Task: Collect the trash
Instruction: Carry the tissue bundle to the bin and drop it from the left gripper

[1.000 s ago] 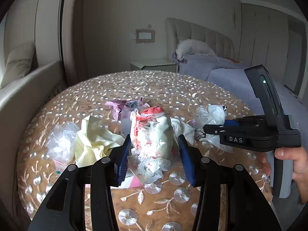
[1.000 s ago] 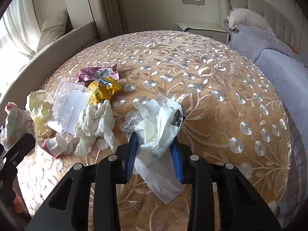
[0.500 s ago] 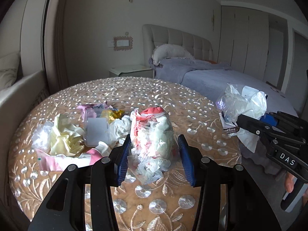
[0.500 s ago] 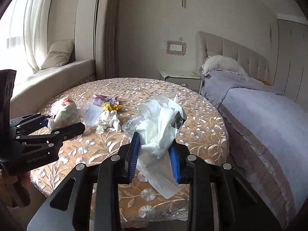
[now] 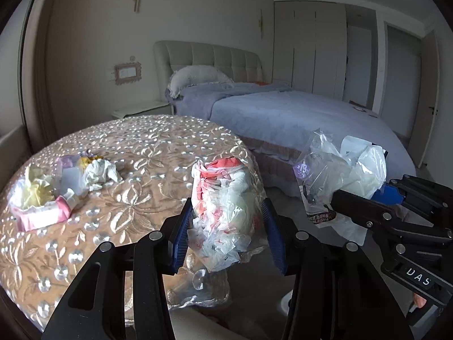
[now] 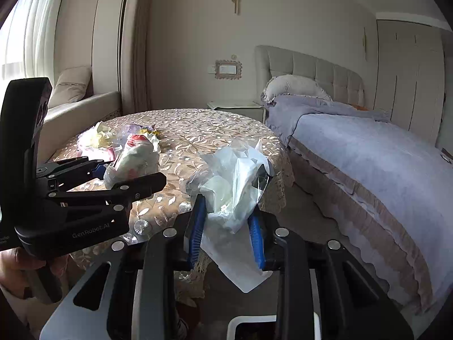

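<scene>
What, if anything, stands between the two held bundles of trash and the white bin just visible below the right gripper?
Nothing visible does. The right bundle hangs almost over the bin's rim; the left bundle is past the table's edge, with only open floor between.

**Open floor ahead of both claws, table to the left**

Ahead of the right gripper [image 6: 228, 223], bare floor [image 6: 305, 212] runs between the round table [image 6: 198, 138] on its left and the bed [image 6: 368, 153] on its right. Just left of it hangs the left gripper [image 6: 133, 175]. Below it, a white bin rim [image 6: 252, 320] shows. The left-behind litter [image 5: 56, 187] crowds the tabletop's far left.
</scene>
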Tool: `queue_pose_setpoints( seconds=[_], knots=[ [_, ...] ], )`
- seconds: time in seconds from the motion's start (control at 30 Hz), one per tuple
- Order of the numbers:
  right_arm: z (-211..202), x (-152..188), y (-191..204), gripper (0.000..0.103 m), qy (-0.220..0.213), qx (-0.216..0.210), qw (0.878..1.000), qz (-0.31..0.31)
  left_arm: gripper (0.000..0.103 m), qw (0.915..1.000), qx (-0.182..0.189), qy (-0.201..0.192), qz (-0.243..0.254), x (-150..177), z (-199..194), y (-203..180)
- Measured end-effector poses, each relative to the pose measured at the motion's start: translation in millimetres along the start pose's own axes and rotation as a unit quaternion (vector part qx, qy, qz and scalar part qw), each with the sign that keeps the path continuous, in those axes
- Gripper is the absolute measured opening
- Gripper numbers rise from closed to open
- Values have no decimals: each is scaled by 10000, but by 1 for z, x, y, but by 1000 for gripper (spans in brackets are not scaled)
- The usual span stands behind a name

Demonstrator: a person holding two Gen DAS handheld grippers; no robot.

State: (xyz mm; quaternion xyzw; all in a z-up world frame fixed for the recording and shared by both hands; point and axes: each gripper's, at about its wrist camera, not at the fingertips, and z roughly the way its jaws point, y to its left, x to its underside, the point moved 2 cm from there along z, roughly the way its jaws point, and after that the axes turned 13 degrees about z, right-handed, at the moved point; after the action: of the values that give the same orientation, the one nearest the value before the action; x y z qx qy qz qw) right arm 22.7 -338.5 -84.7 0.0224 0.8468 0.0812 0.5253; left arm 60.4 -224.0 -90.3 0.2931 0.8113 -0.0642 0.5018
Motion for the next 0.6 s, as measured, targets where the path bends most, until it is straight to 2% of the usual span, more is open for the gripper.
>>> queue_pose_setpoints(
  seconds=[0.33,0.5,0.6],
  knots=[
    [-35,40,-43,31,-47,687,9973,252,47,9953,887,228,309,16,21,-74],
    [-41,58,-65,32,-13,791,9962,371,47,9912,1145,239,627,26,34,-108],
    [-39,68,-73,32,55,835,9953,479,47,9880,1311,375,723,31,41,-126]
  ],
)
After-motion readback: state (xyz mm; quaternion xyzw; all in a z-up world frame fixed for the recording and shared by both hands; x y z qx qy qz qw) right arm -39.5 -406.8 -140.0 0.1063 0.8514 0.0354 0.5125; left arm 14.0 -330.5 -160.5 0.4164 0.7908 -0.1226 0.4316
